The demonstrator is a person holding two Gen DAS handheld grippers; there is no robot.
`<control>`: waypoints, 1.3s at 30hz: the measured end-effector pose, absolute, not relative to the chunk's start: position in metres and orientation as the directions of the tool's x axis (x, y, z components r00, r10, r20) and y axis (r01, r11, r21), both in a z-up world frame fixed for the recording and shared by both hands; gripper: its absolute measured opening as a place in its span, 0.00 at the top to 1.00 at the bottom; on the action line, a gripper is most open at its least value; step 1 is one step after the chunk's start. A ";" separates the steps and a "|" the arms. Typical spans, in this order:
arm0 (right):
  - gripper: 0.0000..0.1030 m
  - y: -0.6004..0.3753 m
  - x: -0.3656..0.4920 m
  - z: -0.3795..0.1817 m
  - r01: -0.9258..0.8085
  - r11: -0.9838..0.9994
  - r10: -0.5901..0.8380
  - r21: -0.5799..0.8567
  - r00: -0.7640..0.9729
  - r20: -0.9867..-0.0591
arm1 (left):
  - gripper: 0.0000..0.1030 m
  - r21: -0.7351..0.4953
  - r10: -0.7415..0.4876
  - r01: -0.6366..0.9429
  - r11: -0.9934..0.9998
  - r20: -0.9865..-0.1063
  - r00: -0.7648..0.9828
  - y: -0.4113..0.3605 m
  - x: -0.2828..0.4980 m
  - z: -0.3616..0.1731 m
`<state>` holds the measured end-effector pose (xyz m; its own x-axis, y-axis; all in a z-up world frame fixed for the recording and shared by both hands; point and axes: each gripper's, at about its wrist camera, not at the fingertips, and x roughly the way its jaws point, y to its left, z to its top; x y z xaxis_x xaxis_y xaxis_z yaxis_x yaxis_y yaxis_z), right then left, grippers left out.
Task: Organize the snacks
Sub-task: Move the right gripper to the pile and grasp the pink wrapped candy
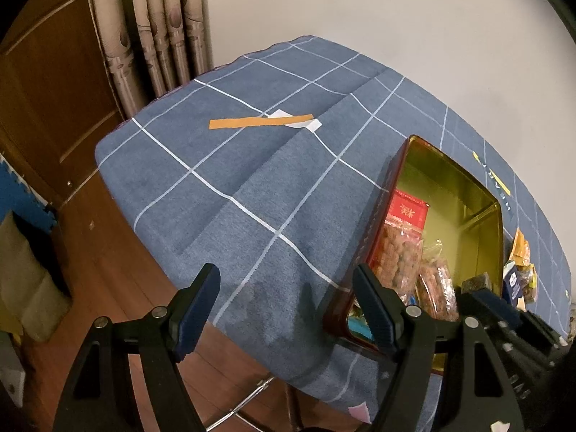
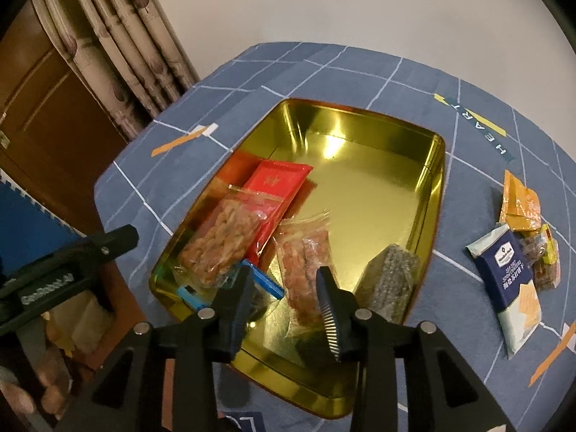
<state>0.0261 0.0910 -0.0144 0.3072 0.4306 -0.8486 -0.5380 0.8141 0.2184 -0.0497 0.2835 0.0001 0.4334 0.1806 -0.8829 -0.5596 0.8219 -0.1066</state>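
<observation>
while both tongs are hovering with jaws apart and gripping nothing, most snacks are lying in the gold tin (image 2: 428,194) on the blue checked tablecloth (image 1: 216,187).

the left gripper (image 1: 288,306) is hanging over the cloth beside the tin; the right gripper (image 2: 284,295) is sitting above a clear packet (image 2: 306,270) near the red packet (image 2: 277,187). the navy packet (image 2: 507,273) and orange packet (image 2: 518,201) are lying outside, right of the tin.

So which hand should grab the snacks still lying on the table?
Probably the right gripper. It hangs open over the gold tin, and the loose packets lie on its side. The left gripper is open beyond the tin's other side.
</observation>
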 end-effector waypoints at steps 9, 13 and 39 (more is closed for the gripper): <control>0.64 0.042 0.042 -0.001 -0.473 0.850 0.434 0.233 0.376 -0.819 | 0.30 -0.094 0.184 -0.553 0.828 -0.886 0.426 0.281 -0.049 -0.001; 0.64 0.010 0.054 0.002 -0.424 0.882 0.392 0.203 0.426 -0.815 | 0.30 -0.094 0.186 -0.559 0.824 -0.887 0.423 0.282 -0.048 -0.001; 0.61 -0.126 0.130 -0.061 -0.282 0.958 0.184 0.047 0.483 -0.856 | 0.28 0.047 0.296 -0.536 0.843 -0.872 0.389 0.260 -0.042 0.003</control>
